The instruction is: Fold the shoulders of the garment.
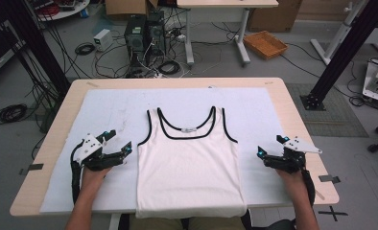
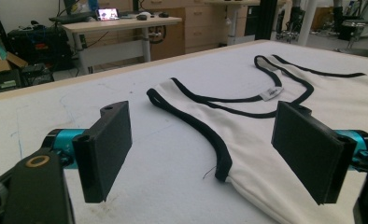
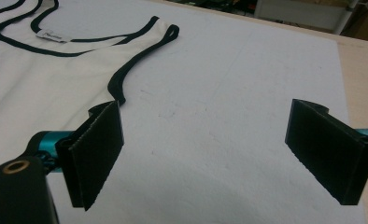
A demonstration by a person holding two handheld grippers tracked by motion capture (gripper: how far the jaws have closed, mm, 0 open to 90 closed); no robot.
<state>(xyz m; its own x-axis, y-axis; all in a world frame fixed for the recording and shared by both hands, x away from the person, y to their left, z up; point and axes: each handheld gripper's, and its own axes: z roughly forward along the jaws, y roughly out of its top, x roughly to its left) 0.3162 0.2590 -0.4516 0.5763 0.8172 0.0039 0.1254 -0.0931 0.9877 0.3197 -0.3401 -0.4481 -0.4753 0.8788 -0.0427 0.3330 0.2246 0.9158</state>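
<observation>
Grippers parked wide open, nothing in them yet.
Left gripper [image 1: 116,146] and right gripper [image 1: 269,147] flank the tank top [image 1: 189,163], lying flat mid-table on the mat [image 1: 110,108], hem over the near edge; looks like setup for grabbing both sides.

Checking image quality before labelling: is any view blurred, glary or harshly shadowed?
High view: even light, soft shadows, white tank top clear against the pale mat. Left gripper view: left claw near and slightly soft, neck label unreadable. Right gripper view: right claw dark, pad ridges visible; no glare.
</observation>
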